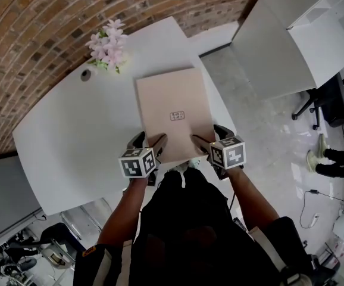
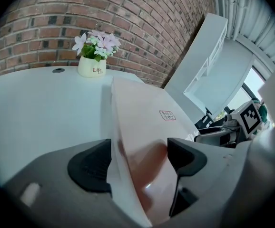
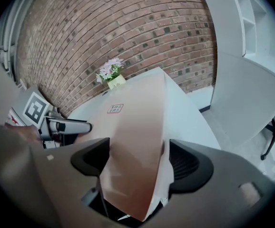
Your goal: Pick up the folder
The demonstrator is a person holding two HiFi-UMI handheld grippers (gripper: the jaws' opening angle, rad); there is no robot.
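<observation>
A beige folder [image 1: 175, 115] with a small label lies on the white table [image 1: 71, 136], its near edge at the table's front. My left gripper [image 1: 148, 143] is at the left part of that edge and my right gripper [image 1: 210, 139] at the right part. In the left gripper view the folder [image 2: 147, 122] runs between the wide-apart pads of the left gripper [image 2: 138, 160], with a gap beside the right pad. The right gripper view shows the folder [image 3: 137, 127] the same way, between the spread pads of the right gripper [image 3: 137, 163]. Both are open.
A white pot of pink flowers [image 1: 108, 49] stands at the table's far edge, beside a round cable hole [image 1: 86, 74]. A brick wall runs behind. A white partition [image 1: 273, 46], an office chair [image 1: 324, 103] and a seated person's legs [image 1: 338, 159] are to the right.
</observation>
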